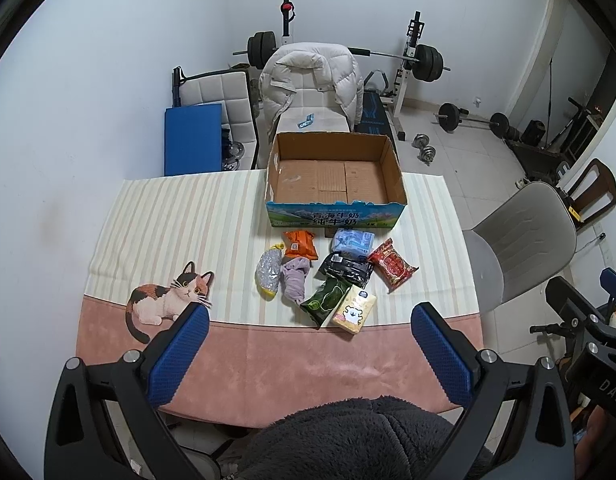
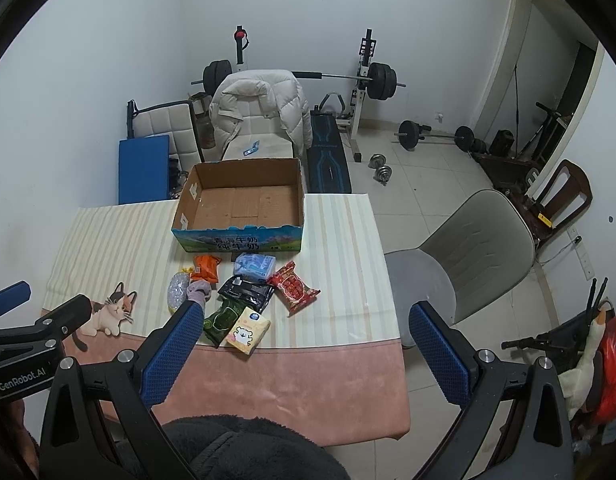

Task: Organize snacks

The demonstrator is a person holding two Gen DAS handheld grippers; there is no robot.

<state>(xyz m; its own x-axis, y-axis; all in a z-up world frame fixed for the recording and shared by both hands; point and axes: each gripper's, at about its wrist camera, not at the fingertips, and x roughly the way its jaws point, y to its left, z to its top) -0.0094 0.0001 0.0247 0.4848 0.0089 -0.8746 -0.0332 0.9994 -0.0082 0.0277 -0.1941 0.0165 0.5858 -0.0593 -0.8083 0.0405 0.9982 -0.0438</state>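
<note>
An open cardboard box (image 1: 334,178) (image 2: 244,204) with a blue printed front stands empty at the table's far side. In front of it lie several snack packs: orange (image 1: 300,244) (image 2: 206,268), light blue (image 1: 353,241) (image 2: 255,265), red (image 1: 392,265) (image 2: 293,286), black (image 1: 345,269) (image 2: 246,291), green (image 1: 323,299) (image 2: 222,319), a yellow pack with a bear (image 1: 354,309) (image 2: 248,330), and a silver bag (image 1: 268,272) (image 2: 176,291). My left gripper (image 1: 309,314) and right gripper (image 2: 304,314) hover open above the near edge, holding nothing.
A crumpled purple cloth (image 1: 294,280) lies among the snacks. The tablecloth (image 1: 180,220) has a cat print (image 1: 168,300). A grey chair (image 2: 463,260) stands right of the table, a chair with a white jacket (image 1: 308,80) behind the box. Weights (image 2: 431,134) lie on the floor.
</note>
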